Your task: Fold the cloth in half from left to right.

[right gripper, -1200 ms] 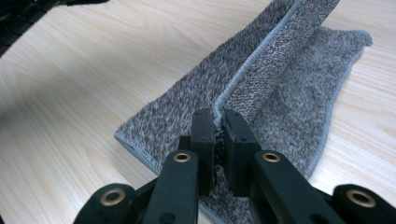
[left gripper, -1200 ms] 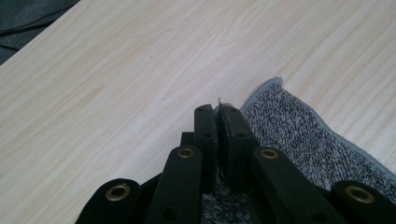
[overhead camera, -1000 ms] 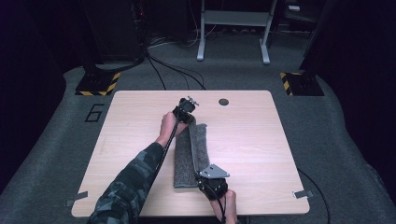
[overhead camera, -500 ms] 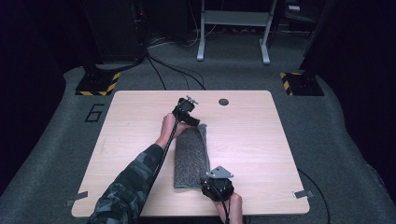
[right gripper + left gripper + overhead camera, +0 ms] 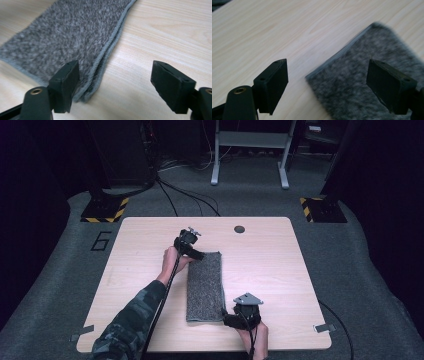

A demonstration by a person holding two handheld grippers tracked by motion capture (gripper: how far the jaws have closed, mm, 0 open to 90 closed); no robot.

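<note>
Grey folded towel [image 5: 205, 286] flat mid-worktop [image 5: 300, 270], long strip; soft, limp, light, layers slide; best pinched at corners, through all layers; left gripper [image 5: 194, 253] at far corner, right gripper [image 5: 231, 319] at near corner, both jaws just opened wide, nothing pinched

A single digit "6" [image 5: 101, 241] was marked on the grey floor carpet [image 5: 60, 270], left of the table [image 5: 280, 270]
</note>
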